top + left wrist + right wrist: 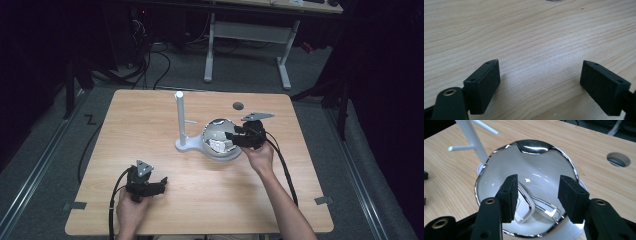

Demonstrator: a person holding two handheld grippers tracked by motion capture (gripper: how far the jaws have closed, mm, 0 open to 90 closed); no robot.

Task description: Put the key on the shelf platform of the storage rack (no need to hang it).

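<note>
**Right gripper over the shiny bowl, left gripper idle on the table**

We see a pale wooden table [165, 200] with visible grain and rounded corners, standing on grey carpet in a dark room. A round cable hole [238, 105] sits near its far edge. Beyond it stands a white-legged desk [247, 35], with cables trailing across the floor at the far left.

Near the middle of the table a white stand [180, 122] rises from a round base, with thin pegs sticking out sideways. Just beside that base, on its right, sits the bowl [214, 131]. It is white and glossy inside, with a bright chrome rim that is wavy rather than evenly round. In the right gripper view, a white piece with a chrome edge [526, 207] lies at the bottom of the bowl [534, 167].

The right gripper [537, 195] hangs over the bowl's near side, its jaws narrowed with a gap between them; the white piece shows in that gap, but we cannot tell whether the pads touch it. The left gripper [540, 82] rests low over bare wood at the near left, jaws wide apart with nothing between them.
</note>
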